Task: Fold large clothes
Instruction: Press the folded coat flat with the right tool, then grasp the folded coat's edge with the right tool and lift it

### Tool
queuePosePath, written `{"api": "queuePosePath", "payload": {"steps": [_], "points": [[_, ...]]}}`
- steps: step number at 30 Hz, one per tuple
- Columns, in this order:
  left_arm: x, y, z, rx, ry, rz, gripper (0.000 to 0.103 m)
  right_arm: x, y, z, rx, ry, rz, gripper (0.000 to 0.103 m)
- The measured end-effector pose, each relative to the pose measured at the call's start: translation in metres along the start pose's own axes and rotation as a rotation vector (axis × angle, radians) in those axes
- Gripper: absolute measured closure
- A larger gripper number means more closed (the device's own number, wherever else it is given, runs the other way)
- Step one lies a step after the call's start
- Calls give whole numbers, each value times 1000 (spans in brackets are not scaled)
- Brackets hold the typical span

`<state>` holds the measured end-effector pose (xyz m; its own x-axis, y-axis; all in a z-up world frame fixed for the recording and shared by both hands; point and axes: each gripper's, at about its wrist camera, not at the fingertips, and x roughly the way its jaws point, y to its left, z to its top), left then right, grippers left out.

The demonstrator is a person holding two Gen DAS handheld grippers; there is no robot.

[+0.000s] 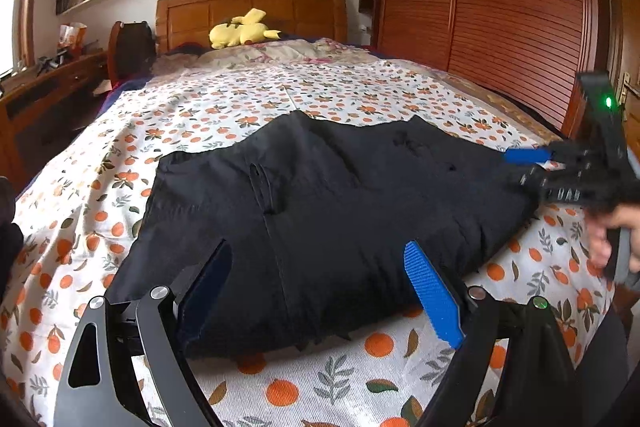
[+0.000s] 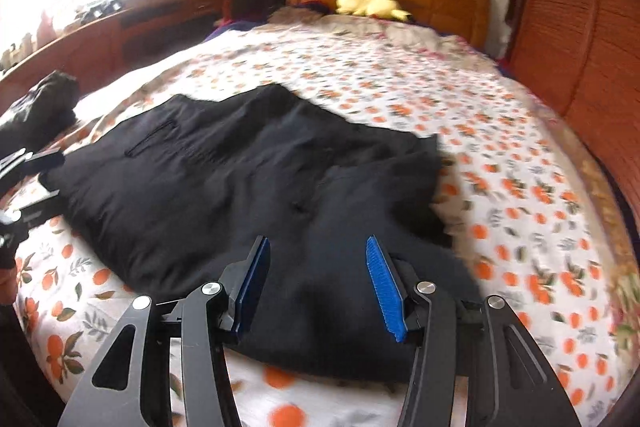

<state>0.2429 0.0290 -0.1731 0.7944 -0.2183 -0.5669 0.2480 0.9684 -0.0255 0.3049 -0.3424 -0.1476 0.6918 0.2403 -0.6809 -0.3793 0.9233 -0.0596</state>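
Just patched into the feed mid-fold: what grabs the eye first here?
A big black garment lies spread on the orange-print bedsheet, filling the middle of both views. The left gripper and right gripper are both open at its near edge, holding nothing. A yellow plush sits by the wooden headboard at the far end.

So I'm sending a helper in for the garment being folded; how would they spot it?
Find the wooden bed with the orange-print sheet. On its near half lies a big black garment, spread flat. The other dark item, near the left edge, is a small bundled heap.
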Motion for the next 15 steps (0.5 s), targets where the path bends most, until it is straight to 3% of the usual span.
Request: {"api": "queuePosePath", "payload": {"steps": [2,5,11,13,15], "points": [[-1,-1,1,-1,-3,-7,14,3,-15,-3,33,22,-20,55],[-3,-1,1,-6,-11,-14,14,30,-31,-19,78,125,-5,55],[0,-9,2,2,-10,-22,14,27,-31,-30,109,111,-19,53],[1,-12,2,9,-11,-22,14,17,-31,-27,109,86,-41,45],[4,-13,2,7,-8,-31,14,5,-35,-25,118,47,-71,28]]}}
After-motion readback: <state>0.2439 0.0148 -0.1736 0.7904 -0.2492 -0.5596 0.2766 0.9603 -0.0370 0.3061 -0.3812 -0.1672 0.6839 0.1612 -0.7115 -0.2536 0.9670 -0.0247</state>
